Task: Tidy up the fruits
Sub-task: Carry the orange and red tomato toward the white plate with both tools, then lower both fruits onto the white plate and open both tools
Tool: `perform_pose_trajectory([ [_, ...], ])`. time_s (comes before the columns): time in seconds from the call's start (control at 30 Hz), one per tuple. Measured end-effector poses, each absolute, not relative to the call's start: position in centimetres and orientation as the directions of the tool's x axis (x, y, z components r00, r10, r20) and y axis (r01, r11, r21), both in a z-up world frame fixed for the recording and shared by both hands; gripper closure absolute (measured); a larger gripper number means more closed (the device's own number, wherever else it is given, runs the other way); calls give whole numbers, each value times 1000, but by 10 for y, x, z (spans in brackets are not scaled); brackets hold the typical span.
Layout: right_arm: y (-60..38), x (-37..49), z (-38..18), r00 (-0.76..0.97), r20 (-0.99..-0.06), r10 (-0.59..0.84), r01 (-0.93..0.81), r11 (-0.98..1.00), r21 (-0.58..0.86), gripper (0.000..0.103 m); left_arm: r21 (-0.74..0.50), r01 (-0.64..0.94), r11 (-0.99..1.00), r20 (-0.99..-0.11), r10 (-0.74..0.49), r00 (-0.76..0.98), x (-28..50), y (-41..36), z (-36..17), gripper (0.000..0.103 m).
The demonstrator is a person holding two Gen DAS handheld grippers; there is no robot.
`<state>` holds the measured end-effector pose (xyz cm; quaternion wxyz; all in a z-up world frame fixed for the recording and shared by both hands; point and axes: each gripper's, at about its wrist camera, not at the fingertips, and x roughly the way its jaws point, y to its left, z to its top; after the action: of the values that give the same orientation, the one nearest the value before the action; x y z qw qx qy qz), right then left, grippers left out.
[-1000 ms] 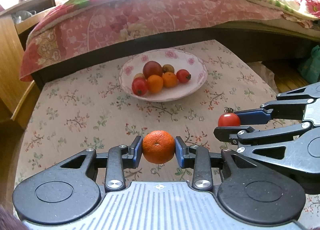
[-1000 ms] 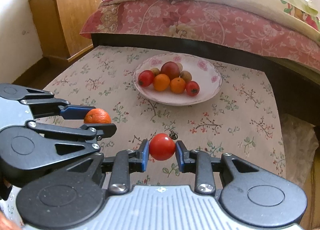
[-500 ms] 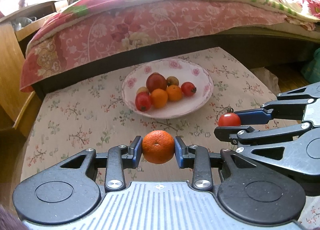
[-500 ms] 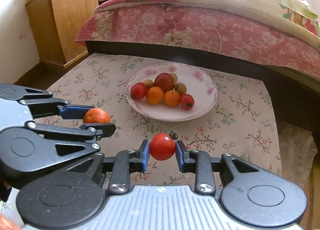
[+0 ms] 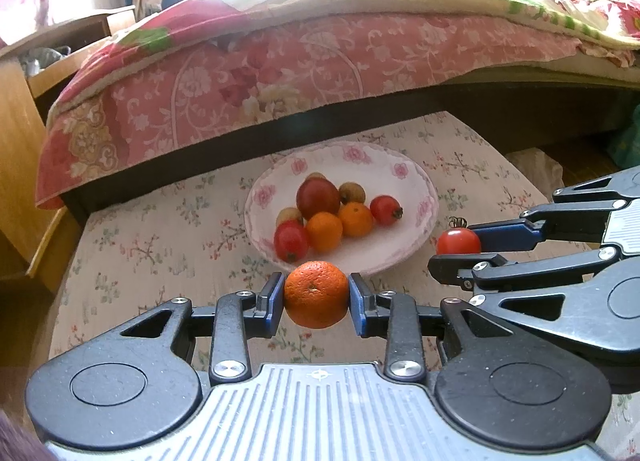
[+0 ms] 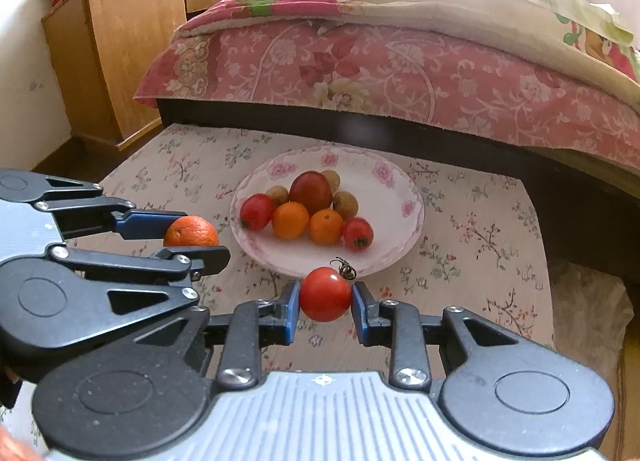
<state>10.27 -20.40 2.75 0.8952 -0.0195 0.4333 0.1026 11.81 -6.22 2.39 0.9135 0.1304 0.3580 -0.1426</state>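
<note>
A wooden cabinet stands at far left beside a bed draped in a pink floral quilt, with a low table under a flowered cloth in front of it. The left gripper, its blue pads clamped on an orange, hangs above the cloth just short of the near rim of a white plate edged with pink roses. On the plate lie a large dark-red fruit, two oranges, two small red tomatoes and some small brown fruits, all bunched together left of its centre. To the right, the right gripper is closed on a red tomato, its dried stem curling up from the top, also above the cloth at the plate's near edge. The two grippers sit side by side, close but apart. No brand, label or other writing can be read on the grippers, plate or bedding.
</note>
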Motion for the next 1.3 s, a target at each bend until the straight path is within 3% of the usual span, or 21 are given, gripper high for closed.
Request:
perform_pose_trajectory([
  [1.3,-221,185,1,621,-769,151,-167,984,59,72,177,345,922,-676,-141,723,200,-73,17,63],
])
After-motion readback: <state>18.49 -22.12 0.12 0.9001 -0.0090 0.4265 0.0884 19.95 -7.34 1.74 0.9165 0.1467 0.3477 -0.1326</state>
